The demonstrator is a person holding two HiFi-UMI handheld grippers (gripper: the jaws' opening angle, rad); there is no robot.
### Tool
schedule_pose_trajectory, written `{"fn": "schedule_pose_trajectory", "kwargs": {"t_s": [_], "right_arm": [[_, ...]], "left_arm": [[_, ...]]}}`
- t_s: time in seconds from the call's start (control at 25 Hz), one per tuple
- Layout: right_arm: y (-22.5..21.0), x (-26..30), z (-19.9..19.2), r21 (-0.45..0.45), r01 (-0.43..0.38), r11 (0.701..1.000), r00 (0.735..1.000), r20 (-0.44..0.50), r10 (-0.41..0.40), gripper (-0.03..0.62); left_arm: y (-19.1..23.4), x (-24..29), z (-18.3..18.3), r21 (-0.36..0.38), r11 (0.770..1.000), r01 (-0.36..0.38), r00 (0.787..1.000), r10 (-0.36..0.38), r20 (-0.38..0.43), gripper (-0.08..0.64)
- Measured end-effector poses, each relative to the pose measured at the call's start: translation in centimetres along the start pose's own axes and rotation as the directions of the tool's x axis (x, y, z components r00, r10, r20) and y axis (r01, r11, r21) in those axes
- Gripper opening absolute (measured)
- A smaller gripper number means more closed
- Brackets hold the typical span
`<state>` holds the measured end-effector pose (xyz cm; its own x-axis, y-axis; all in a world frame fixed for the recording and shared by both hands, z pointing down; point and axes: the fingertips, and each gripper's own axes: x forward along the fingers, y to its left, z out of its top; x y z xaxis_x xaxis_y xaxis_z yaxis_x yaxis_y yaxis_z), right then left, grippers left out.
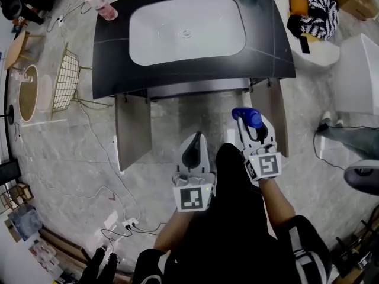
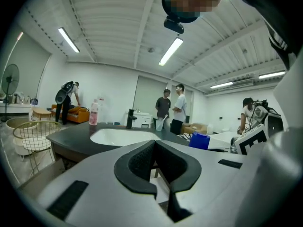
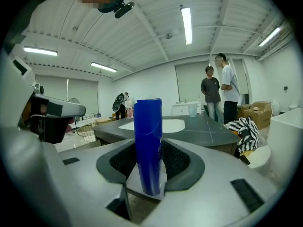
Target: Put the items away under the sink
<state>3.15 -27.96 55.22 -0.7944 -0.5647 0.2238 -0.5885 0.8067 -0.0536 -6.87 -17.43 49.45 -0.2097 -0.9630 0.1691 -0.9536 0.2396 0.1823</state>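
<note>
Right gripper (image 3: 149,167) grips the blue bottle (image 3: 148,136) upright, probably so I can stand it inside the open cabinet (image 1: 132,129) at 12 o'clock beneath the sink (image 1: 186,31); left gripper (image 2: 160,167) hangs closed, empty.

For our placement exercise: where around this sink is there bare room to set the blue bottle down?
Bare: the countertop strips either side of the basin, and the floor between the open cabinet doors. Crowded: floor at left, with wire basket and cables.
</note>
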Motion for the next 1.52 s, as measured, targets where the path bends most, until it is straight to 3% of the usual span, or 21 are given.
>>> {"fn": "schedule_pose_trajectory", "kwargs": {"t_s": [0.32,0.52,0.72,0.88,1.52], "right_arm": [[-2.2,5.0,-11.5,-0.025,0.004,1.000,1.000,0.016,-0.004,0.147],[-4.1,8.4,-19.1,-0.039,0.018,0.999,0.999,0.028,-0.017,0.147],[-5.7,10.7,-25.2,-0.054,0.041,0.998,0.998,0.044,-0.038,0.147],[-6.5,11.6,-27.4,-0.061,0.045,0.997,0.998,0.043,-0.042,0.147],[-11.4,18.7,-34.2,-0.096,0.081,0.992,0.997,0.017,-0.080,0.149]], "left_arm": [[1.6,4.7,-12.5,-0.035,0.996,0.076,0.997,-0.077,-0.018,0.015],[2.4,6.1,-18.5,0.005,0.997,0.071,0.997,-0.071,0.035,0.014],[4.1,6.7,-24.6,0.002,0.998,0.066,0.996,-0.066,0.064,0.014],[4.4,6.8,-26.2,0.015,0.998,0.055,0.995,-0.056,0.082,0.014],[3.6,8.7,-26.5,0.049,0.996,0.071,0.988,-0.077,0.135,0.014]]}}
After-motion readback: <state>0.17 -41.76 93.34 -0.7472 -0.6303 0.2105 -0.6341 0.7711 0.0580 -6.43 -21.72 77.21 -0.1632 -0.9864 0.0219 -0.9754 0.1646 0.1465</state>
